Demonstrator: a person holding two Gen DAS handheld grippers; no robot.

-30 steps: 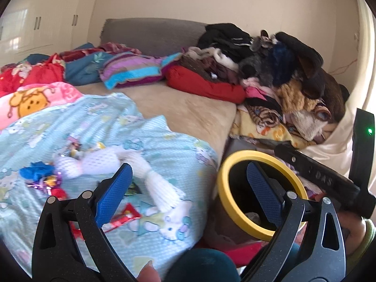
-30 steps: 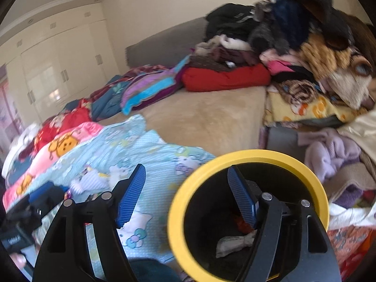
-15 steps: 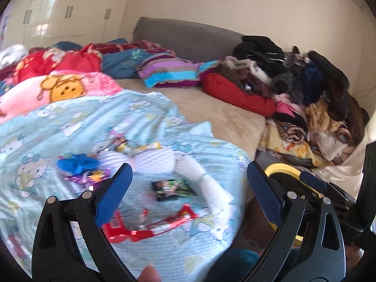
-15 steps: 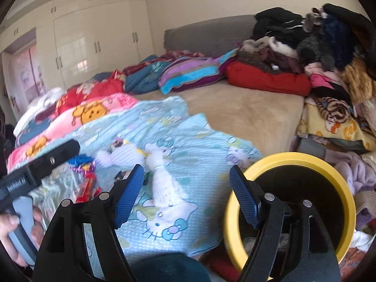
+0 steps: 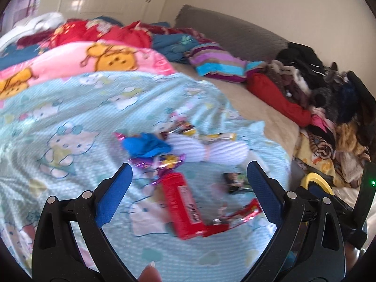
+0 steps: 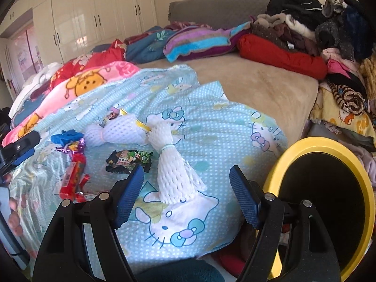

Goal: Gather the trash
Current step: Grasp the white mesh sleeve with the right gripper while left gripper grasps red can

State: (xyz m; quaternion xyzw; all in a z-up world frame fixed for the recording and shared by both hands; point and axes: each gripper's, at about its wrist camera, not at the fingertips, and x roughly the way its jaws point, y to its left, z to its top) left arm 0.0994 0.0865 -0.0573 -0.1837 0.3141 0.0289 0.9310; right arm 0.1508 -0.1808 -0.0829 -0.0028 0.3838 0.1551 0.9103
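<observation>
Trash lies on a light blue cartoon-cat blanket [image 6: 211, 136]. My left gripper [image 5: 188, 171] is open above a red wrapper [image 5: 183, 204], with a blue crumpled piece [image 5: 145, 145], shiny candy wrappers [image 5: 164, 162] and a dark snack packet [image 5: 235, 181] just beyond. My right gripper [image 6: 186, 174] is open, hovering over a white foam net sleeve [image 6: 174, 171]. A second foam net [image 6: 117, 131], the dark snack packet [image 6: 128, 161], the red wrapper [image 6: 72, 176] and the left gripper [image 6: 18, 148] are to its left. The yellow-rimmed bin [image 6: 324, 145] stands at the bed's near right corner.
A pile of clothes [image 6: 317, 28] fills the right side of the bed. Folded blankets and a pink cartoon one [image 5: 105, 58] lie along the left and back. Bare tan bedding [image 6: 258, 82] lies beyond the blue blanket. White wardrobes [image 6: 94, 18] stand behind.
Both views have swung left, off the yellow bin and onto the trash on the blue blanket, and dropped closer to it. Both grippers stayed open and empty.
</observation>
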